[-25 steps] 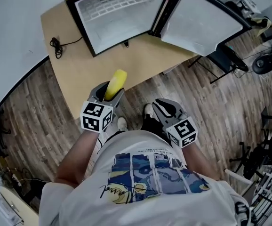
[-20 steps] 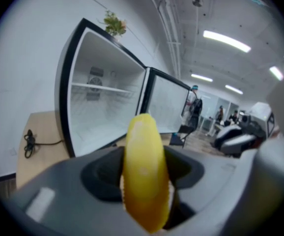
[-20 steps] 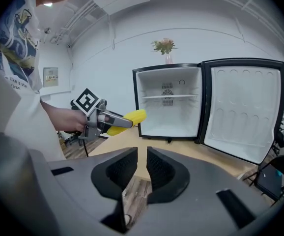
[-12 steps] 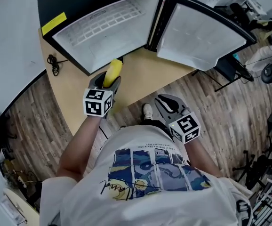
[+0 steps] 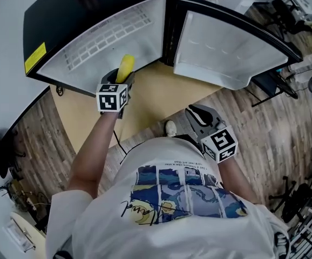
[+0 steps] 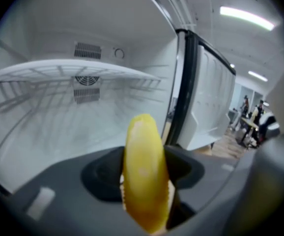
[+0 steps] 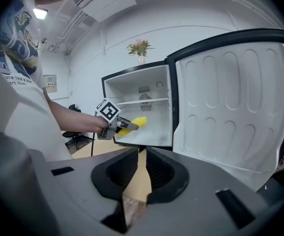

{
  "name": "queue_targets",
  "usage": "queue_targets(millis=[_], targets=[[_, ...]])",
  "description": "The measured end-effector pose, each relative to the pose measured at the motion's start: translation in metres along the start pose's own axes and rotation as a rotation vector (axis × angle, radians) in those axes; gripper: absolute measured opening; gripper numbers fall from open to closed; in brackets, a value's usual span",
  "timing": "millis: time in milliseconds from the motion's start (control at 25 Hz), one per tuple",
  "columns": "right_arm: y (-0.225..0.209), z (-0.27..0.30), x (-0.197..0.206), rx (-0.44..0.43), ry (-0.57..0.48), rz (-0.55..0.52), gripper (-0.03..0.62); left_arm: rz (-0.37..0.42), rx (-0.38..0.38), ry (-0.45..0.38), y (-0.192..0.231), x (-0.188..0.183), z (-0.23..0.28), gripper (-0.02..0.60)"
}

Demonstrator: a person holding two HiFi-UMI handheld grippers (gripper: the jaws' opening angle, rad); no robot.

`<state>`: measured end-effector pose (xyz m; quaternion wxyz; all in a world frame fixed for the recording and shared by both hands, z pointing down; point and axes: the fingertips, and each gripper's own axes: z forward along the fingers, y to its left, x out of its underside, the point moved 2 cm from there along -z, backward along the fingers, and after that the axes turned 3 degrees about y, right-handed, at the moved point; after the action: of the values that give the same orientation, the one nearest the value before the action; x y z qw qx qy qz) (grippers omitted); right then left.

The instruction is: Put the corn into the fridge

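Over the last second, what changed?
The left tool, shut on the corn, moved forward over the table to the open fridge; the corn's tip now reaches its mouth. The right tool followed, empty, jaws closing slightly. Unchanged: grip on the corn, fridge door open.

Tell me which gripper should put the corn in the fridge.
Left. The left gripper holds the corn right at the open fridge; the right gripper, empty with jaws closing, is farther back over the floor.

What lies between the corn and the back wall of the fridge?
Nothing: in the left gripper view the stretch from the corn to the fridge's back wall is bare, under the wire shelf.
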<state>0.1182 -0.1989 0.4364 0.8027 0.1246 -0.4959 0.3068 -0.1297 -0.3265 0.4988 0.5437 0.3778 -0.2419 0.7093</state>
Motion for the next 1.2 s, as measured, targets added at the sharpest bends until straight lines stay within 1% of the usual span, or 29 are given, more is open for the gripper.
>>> queue_targets(millis=[240,520,640,840,1200], targets=[[-0.046,-0.012,0.008,0.028,0.020,0.016,0.043,-0.003,-0.060,0.025,0.017,-0.014,0.046,0.245],[-0.083,-0.020,0.014,0.033,0.043,0.030,0.043,-0.004,-0.121,0.052,0.037,-0.029,0.100,0.245],[-0.095,-0.023,0.019,0.037,0.055,0.043,0.043,-0.002,-0.144,0.070,0.045,-0.032,0.122,0.245],[-0.110,-0.028,0.026,0.042,0.076,0.056,0.041,-0.031,-0.172,0.091,0.057,-0.034,0.150,0.245],[-0.134,-0.042,0.033,0.071,0.098,0.065,0.041,-0.047,-0.227,0.125,0.069,-0.034,0.188,0.246]])
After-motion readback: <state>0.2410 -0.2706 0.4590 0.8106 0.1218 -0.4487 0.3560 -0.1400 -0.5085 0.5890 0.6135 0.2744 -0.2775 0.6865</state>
